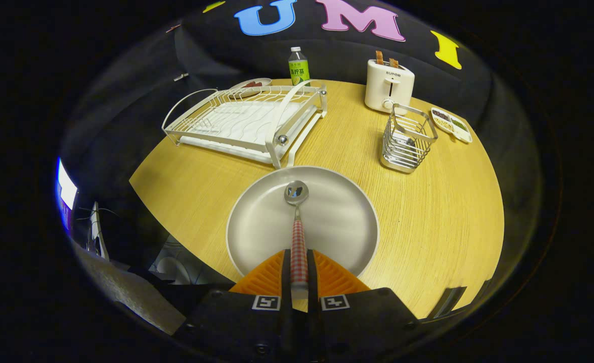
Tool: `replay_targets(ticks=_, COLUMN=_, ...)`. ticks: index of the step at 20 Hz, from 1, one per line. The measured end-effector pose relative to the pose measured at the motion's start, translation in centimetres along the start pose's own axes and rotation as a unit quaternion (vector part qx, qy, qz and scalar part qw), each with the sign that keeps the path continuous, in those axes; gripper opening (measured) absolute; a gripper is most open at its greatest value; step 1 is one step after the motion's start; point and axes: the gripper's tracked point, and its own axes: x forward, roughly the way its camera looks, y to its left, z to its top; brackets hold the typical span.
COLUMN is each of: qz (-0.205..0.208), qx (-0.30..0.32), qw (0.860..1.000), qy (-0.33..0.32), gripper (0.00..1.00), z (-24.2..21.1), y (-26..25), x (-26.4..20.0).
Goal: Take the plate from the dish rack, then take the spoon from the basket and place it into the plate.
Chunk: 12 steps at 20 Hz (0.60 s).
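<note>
The white toaster (389, 85) carries the brand name "SUPOR" in small dark capitals on its front. The green bottle (299, 66) has a label too small to read.

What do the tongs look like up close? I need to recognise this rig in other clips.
The tongs have two orange fingers with ribbed surfaces, each widening into a wedge toward the base. They sit on black blocks, and each block carries a small square black-and-white marker by the finger's root. Round screw heads dot the black housing below. No cable or sleeve can be seen.
</note>
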Motion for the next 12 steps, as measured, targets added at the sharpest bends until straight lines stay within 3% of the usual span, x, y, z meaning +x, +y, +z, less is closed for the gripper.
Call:
replay_targets(ticks=5, qz=-0.021, qx=0.005, qw=1.000, qy=0.019, gripper=0.17, z=-1.3, y=-1.0, x=0.7)
replay_targets(ticks=7, qz=-0.032, qx=0.009, qw=0.999, qy=0.014, gripper=0.24, z=-1.0, y=-1.4, x=0.7)
replay_targets(ticks=10, qz=-0.035, qx=0.015, qw=0.999, qy=0.006, gripper=0.51, z=-0.3, y=-1.6, x=0.6)
replay_targets(ticks=11, qz=-0.035, qx=0.016, qw=0.999, qy=0.004, gripper=0.70, z=0.0, y=-1.6, x=0.7)
replay_targets(ticks=12, qz=-0.035, qx=0.016, qw=0.999, qy=0.001, gripper=0.80, z=0.0, y=-1.7, x=0.6)
